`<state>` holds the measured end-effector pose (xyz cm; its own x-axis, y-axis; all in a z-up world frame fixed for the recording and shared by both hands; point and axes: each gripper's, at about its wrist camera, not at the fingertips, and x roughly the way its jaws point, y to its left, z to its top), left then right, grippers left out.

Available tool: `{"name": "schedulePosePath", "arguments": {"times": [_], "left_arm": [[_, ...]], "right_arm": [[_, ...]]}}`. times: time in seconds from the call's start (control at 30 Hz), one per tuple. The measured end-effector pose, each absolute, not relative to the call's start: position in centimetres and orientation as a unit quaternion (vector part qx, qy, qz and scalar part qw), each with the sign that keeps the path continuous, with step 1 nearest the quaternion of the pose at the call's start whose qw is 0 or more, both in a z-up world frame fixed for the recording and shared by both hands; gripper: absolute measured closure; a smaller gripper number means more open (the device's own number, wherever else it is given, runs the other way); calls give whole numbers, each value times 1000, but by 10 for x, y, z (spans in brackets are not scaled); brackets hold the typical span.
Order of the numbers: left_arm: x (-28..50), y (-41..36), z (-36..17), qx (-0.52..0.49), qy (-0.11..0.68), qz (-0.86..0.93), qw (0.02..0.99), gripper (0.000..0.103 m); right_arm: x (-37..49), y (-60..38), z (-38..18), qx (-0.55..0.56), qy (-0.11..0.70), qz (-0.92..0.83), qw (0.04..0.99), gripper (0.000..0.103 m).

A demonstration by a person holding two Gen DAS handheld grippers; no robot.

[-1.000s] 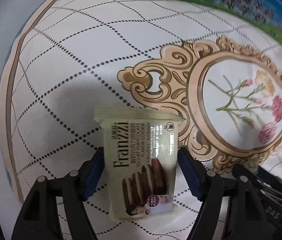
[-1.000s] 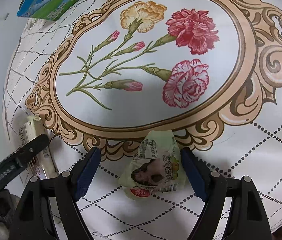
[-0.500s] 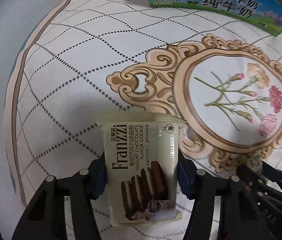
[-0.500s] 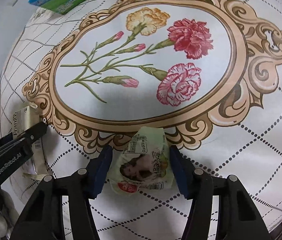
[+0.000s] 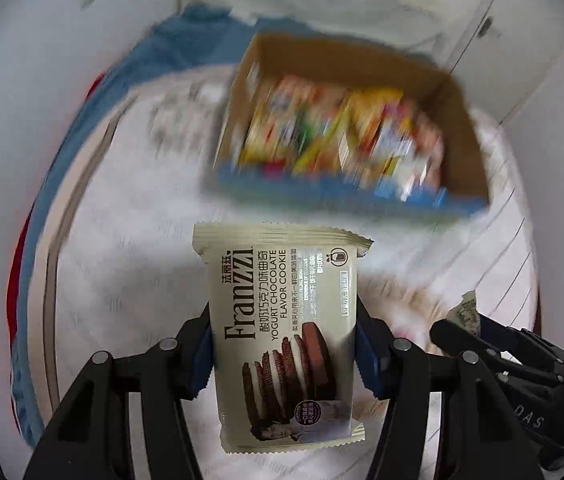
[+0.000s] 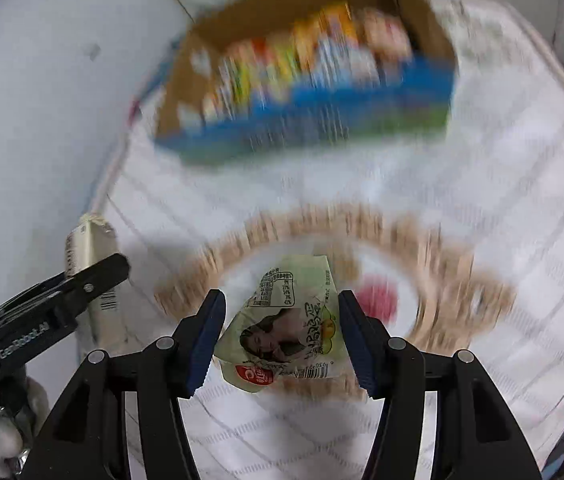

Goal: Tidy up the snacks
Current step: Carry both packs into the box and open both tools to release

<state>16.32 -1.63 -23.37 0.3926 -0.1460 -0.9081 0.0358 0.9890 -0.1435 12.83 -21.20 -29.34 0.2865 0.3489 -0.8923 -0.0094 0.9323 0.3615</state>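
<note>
My left gripper (image 5: 283, 346) is shut on a beige Franzzi chocolate cookie packet (image 5: 282, 320), held clear above the tablecloth. My right gripper (image 6: 282, 332) is shut on a small pale green snack pouch (image 6: 287, 320), also lifted off the cloth. Ahead of both stands an open cardboard box (image 5: 457, 120) with a blue front, holding several colourful snack packs; it is blurred. In the right wrist view the same box (image 6: 186, 80) sits at the top, and the left gripper with the cookie packet (image 6: 90, 252) shows at the left edge. The right gripper's fingers (image 5: 481, 344) reach in at the lower right of the left wrist view.
A round table under a white cloth (image 6: 501, 200) with a dotted lattice and a tan ornate frame print (image 6: 441, 264) lies below. A blue edge (image 5: 82, 128) and white walls or cabinets (image 5: 361, 0) surround it. The background is motion-blurred.
Both grippers closed on their packets and rose well above the cloth. Both views tilted up, so the snack box now shows ahead.
</note>
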Motion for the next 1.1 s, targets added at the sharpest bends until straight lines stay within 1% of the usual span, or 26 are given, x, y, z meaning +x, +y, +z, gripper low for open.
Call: {"name": "schedulePosePath", "arguments": {"times": [0.07,0.17,0.37,0.5,0.7,0.93,1.1], "left_arm": [[200,-23,-213,-44,532,-63,843,47],[256,-34,-203,-40,525,-71,847,47],[360,-57,-223,-25,547,-78,833,47],[408,-64,-242,-22,570,-82,817,47],[459,-78,-268,-15,587,-86,805,47],[486,-94,-304,-11,614,-89,784,47],[492,-99,-321,-3,616,-83,784,45]], "right_arm": [[160,-215,-267,136,568,116,804,43],[216,-216,-242,127,549,111,819,43],[324,-230,-227,109,551,80,823,43],[390,-238,-241,94,571,53,814,43],[453,-243,-269,65,591,26,803,43],[481,-251,-299,61,607,8,792,43],[494,-263,-321,63,612,-12,788,42]]}}
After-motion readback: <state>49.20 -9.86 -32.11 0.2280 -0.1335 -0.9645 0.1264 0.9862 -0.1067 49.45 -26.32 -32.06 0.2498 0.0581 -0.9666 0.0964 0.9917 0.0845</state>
